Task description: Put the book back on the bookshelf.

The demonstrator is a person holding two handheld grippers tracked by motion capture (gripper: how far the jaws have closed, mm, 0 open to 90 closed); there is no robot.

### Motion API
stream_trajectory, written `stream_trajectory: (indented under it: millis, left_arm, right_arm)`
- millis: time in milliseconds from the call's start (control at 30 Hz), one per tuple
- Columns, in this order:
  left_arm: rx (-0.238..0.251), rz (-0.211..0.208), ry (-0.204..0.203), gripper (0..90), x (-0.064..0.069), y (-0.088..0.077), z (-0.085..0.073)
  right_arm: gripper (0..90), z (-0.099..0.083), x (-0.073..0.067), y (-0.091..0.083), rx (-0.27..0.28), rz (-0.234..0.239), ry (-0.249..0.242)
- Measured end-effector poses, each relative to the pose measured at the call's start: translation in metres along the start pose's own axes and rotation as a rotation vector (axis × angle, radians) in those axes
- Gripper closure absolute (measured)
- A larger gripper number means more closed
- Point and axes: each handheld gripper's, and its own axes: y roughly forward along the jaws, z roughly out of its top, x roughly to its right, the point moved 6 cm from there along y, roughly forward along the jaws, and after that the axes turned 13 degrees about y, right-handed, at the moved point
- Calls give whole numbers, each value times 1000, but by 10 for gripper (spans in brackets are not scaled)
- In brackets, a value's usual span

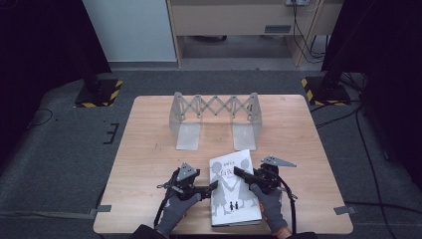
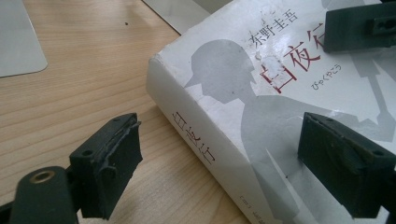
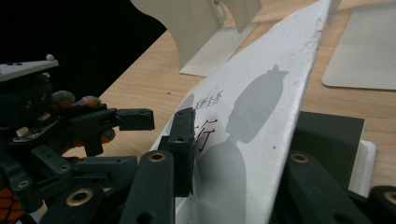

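Note:
A white book with grey silhouettes and red characters on its cover lies near the table's front edge. My right gripper is shut on the free edge of the front cover, which stands tilted up off the book. A black endpaper and the white page block show beneath it. My left gripper is open at the book's left side. One jaw hangs over the bare table and the other over the cover, with the spine between them and untouched.
An expanding metal book stand with two flat base plates sits at the middle back of the wooden table. Bare wood lies to the left and right of the book. Grey carpet surrounds the table.

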Motion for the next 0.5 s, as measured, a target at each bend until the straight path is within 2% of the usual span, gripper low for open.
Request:
stream_trajectory:
  millis: [133,333,500]
  left_arm:
    - [-2,-15,3,123,2,1,0]
    - [12,-42,-16,95,3,1,0]
    - [24,-96,-16,40,9,3,1]
  right_arm:
    - [696,3,-4,-4,14,22,-9]
    - [713,5,-8,-8,24,44,-13]
    - [736,7,-13,-11,27,63,-31]
